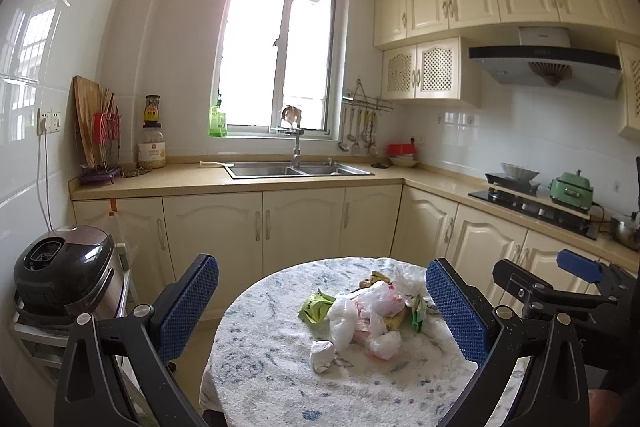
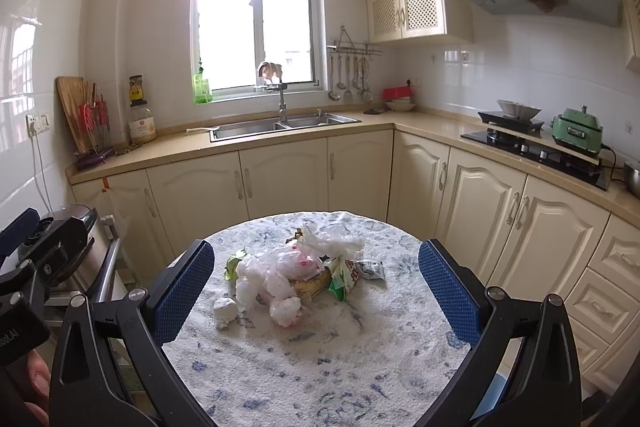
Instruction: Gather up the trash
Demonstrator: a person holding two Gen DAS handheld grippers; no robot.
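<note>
Both the left claw and the right claw hang spread apart, holding nothing, above the round worktop; the trash pile lies toward twelve o'clock, between their fingers.

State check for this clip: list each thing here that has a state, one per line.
left gripper: open, empty
right gripper: open, empty
trash pile: heaped on table, untouched
tissue ball: crumpled, beside the pile
round table: covered by patterned cloth
rice cooker: lid closed
lower cabinets: doors shut
</note>
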